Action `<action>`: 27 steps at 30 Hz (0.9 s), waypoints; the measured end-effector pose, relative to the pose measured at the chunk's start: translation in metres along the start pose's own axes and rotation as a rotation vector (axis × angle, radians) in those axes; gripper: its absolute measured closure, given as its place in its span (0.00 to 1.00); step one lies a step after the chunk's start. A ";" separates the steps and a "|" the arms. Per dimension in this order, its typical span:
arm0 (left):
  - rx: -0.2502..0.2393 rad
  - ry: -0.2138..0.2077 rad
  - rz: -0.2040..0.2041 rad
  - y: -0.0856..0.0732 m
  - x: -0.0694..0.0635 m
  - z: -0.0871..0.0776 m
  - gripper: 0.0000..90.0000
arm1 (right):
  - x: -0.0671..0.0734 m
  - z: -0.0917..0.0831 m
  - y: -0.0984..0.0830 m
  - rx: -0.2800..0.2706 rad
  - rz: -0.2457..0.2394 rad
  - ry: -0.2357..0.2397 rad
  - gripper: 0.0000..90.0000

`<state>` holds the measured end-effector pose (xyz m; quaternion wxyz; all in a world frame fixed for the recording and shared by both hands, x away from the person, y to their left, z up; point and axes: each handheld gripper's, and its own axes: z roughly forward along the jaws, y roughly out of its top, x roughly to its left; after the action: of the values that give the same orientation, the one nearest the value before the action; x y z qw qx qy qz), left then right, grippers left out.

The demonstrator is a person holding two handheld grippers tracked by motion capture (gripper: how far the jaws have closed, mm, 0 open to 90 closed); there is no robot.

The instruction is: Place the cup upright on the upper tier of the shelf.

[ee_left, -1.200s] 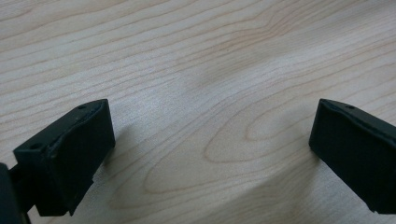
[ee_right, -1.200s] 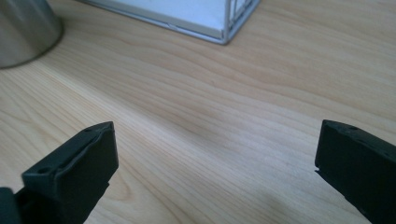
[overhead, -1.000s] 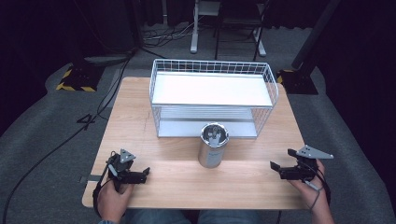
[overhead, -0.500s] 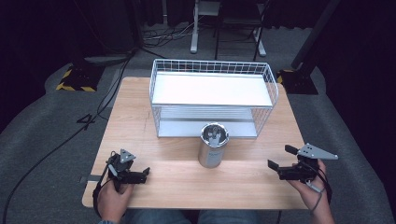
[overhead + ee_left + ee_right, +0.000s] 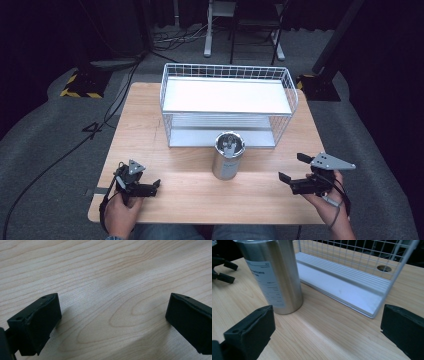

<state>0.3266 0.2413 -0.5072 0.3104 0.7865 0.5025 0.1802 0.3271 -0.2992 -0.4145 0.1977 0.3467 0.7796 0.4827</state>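
Observation:
A steel can (image 5: pixel 228 155) with a white label stands upright on the wooden table (image 5: pixel 200 195), just in front of a white wire shelf rack (image 5: pixel 227 104). In the right gripper view the steel can (image 5: pixel 275 275) rises at the left, with the wire shelf rack (image 5: pixel 352 282) behind it. My right gripper (image 5: pixel 294 173) hovers open near the table's front right, pointing left toward the can, nothing between its jaws. At the front left my left gripper (image 5: pixel 151 186) rests low over bare wood, open and empty; the left gripper view looks down on wood grain (image 5: pixel 110 290).
Beyond the table, cables and black stand bases lie on the grey floor (image 5: pixel 45 130). A round hole (image 5: pixel 384 268) is cut in the tabletop behind the rack. In the right gripper view the other gripper's black jaws (image 5: pixel 223 270) show far left.
My right gripper has shifted slightly left and toward the table's front edge. The left gripper and the can have stayed where they were.

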 end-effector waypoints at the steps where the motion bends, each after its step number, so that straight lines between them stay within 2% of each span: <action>1: -0.001 0.000 0.000 0.000 0.000 0.000 0.01 | 0.002 0.001 0.002 0.003 -0.007 0.005 0.00; 3: 0.000 0.000 0.001 0.000 0.000 0.000 0.01 | 0.008 0.005 0.008 0.011 -0.028 0.026 0.00; 9: 0.000 0.002 -0.004 0.000 0.000 0.000 0.01 | 0.015 0.011 0.020 -0.002 -0.041 0.055 0.00; 20: 0.000 0.002 -0.004 0.000 0.000 0.000 0.01 | 0.039 0.039 0.042 -0.007 -0.088 0.132 0.00; 27: -0.001 0.002 -0.004 0.000 0.000 0.000 0.01 | 0.048 0.056 0.050 -0.005 -0.089 0.178 0.00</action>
<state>0.3261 0.2410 -0.5072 0.3106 0.7854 0.5041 0.1806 0.3479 -0.2152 -0.3948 0.1497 0.2672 0.8075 0.5041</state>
